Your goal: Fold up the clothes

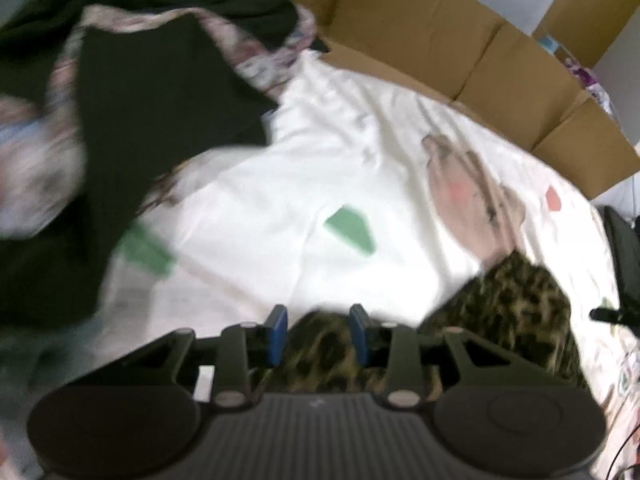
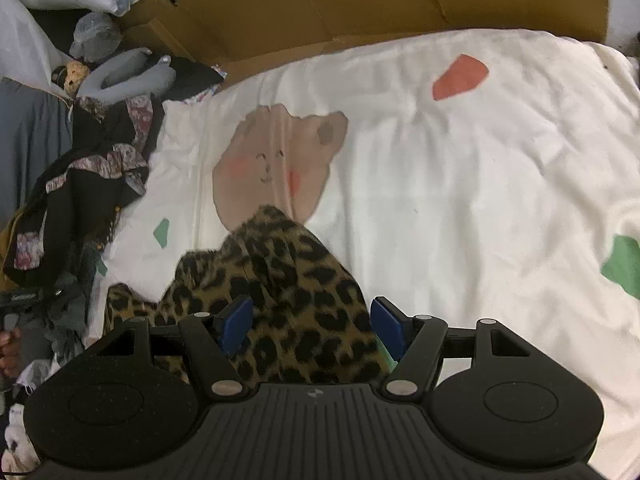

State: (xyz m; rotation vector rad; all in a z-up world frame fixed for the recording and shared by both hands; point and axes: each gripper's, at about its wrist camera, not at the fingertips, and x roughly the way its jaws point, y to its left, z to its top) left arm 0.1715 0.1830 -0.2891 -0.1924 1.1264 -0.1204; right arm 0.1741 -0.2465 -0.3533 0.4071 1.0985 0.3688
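The leopard-print garment [image 2: 280,276] is lying bunched between the spread fingers of the right gripper [image 2: 314,326], unfolded. The left gripper [image 1: 319,330] is standing parted over the same cloth, gripping nothing. Beyond the fingertips, dark clothes [image 1: 160,100] are waiting heaped on the white bedcover [image 2: 460,200]; folding is barely beginning.

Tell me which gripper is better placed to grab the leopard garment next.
Probably right. The right gripper is open with the leopard garment bunched between its fingers. The left gripper is open over the fabric's edge in a blurred view.
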